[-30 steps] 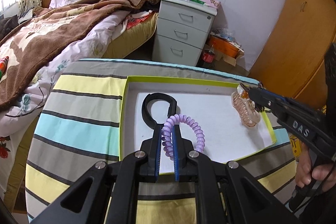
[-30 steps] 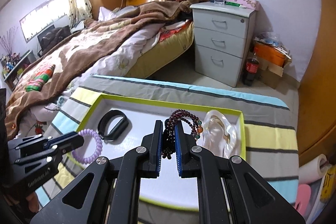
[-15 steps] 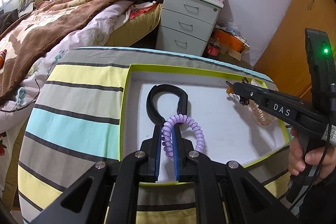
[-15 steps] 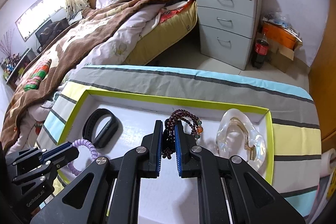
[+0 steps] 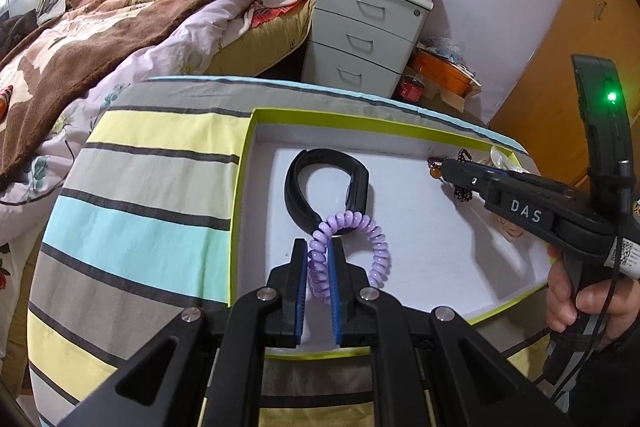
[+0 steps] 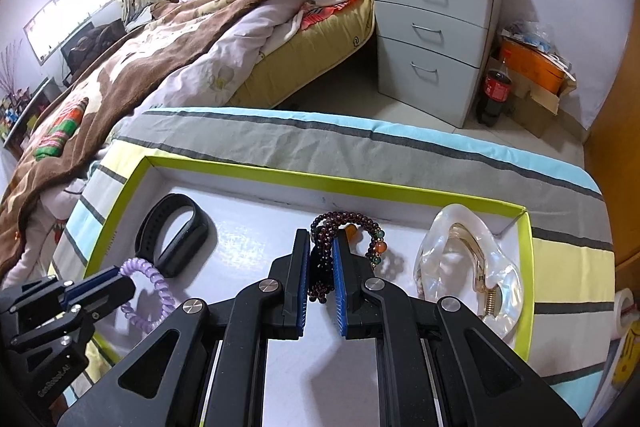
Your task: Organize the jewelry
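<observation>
A table [image 6: 400,155] covered in a striped cloth of grey, yellow and pale blue carries a shallow white tray [image 6: 248,171] with a lime-green rim. Inside the tray, toward its left end, a black wristband [image 6: 170,231] lies flat, and at the right end rests a clear hair claw [image 6: 468,267] with a gold spring. The left tool [image 5: 318,263] is clenched on a purple coil hair tie [image 5: 374,247], pinching one side of the loop between its blue pads while the rest of the loop stands out to the right, just in front of the wristband and over the near-left part of the tray. The right tool [image 6: 322,267] is clenched on a dark red bead bracelet [image 6: 340,221], whose loop, with a few orange and green beads, sticks out past the fingertips over the middle of the tray, between the wristband and the hair claw.
</observation>
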### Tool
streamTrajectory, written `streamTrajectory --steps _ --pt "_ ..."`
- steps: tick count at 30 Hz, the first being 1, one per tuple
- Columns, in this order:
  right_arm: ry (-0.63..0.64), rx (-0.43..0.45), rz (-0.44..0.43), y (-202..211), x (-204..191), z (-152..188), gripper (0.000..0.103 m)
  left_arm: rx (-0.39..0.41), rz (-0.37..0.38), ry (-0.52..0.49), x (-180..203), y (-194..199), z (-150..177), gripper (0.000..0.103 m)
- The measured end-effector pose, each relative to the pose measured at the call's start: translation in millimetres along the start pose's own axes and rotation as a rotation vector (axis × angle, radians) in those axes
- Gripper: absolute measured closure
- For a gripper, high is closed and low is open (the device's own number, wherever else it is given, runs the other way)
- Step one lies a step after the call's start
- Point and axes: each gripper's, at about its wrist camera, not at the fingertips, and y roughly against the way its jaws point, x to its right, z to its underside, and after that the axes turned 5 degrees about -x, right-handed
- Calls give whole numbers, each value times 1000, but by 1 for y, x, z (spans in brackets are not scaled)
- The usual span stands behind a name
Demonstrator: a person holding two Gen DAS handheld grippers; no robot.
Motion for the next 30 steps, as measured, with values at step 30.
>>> streamTrajectory --steps 30 --pt "15 7 36 2 -6 4 85 -13 -8 30 -5 -1 1 68"
